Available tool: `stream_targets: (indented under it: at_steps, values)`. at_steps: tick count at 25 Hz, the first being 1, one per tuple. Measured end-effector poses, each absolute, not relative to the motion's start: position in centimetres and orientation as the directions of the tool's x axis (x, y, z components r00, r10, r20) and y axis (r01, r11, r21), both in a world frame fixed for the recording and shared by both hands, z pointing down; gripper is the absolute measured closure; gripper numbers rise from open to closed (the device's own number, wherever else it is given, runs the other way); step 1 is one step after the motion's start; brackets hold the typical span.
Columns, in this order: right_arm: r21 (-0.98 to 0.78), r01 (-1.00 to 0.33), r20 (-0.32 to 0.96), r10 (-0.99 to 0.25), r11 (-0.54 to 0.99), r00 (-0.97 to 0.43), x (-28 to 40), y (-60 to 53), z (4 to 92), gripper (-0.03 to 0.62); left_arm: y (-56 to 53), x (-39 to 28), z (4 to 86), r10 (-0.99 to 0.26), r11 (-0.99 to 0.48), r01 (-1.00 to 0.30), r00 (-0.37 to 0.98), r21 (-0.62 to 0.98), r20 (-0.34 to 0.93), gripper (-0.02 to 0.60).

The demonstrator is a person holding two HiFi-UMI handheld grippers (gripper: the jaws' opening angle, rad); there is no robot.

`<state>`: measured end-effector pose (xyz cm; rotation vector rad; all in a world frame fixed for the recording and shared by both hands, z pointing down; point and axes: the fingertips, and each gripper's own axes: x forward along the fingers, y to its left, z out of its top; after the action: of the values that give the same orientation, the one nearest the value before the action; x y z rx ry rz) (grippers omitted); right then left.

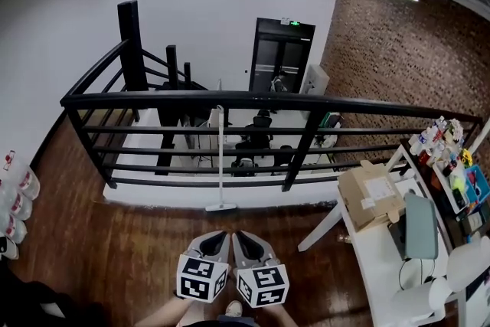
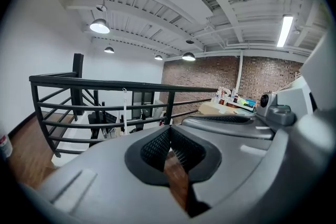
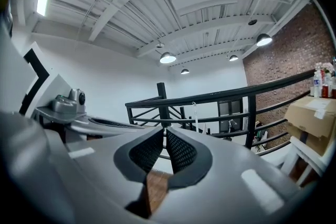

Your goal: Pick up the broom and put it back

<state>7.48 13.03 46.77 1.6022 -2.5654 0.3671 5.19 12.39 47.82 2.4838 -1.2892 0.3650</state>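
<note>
At nine o'clock from where the person stands, bottles (image 1: 19,195) line the wall on the wood floor (image 1: 115,256). The left gripper (image 1: 217,237) points toward twelve o'clock. Its claw is closed to nothing, the pads meeting at the tips with only floor showing behind them (image 2: 169,128). Straight ahead at twelve o'clock, well apart from both claws, the broom (image 1: 220,157) stands upright with its head on the floor and its white handle against the black railing (image 1: 230,99). It shows past the closed tips in both gripper views (image 2: 125,113) (image 3: 196,115). The right gripper (image 1: 243,237) sits just beside the left, aimed the same way, its claw pinched narrow and empty (image 3: 164,131). At two o'clock a white table (image 1: 375,264) carries a cardboard box (image 1: 371,195).
</note>
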Motion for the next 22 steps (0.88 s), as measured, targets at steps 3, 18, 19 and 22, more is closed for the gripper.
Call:
stream_targets:
  at_steps: [3, 18, 19, 22]
  values:
    - [-0.157, -0.892, 0.201, -0.87, 0.425, -0.45, 8.9, 11.2, 46.8, 0.58, 10.4, 6.4, 47.6, -0.752, -0.536, -0.831, 0.551, 0.151, 0.362, 0.575]
    - [-0.161, -0.872, 0.18, -0.855, 0.461, -0.486, 11.6, 4.9, 47.0, 0.58, 4.6, 8.7, 48.3, -0.786, -0.485, -0.863, 0.501, 0.141, 0.361, 0.575]
    - [-0.159, -0.872, 0.181, -0.854, 0.464, -0.487, 11.6, 4.3, 47.1, 0.579, 4.1, 8.7, 48.6, -0.787, -0.483, -0.864, 0.5, 0.144, 0.362, 0.575]
    - [-0.155, -0.872, 0.185, -0.853, 0.464, -0.487, 11.4, 2.2, 47.4, 0.579, 2.0, 8.5, 49.0, -0.787, -0.479, -0.864, 0.501, 0.154, 0.362, 0.575]
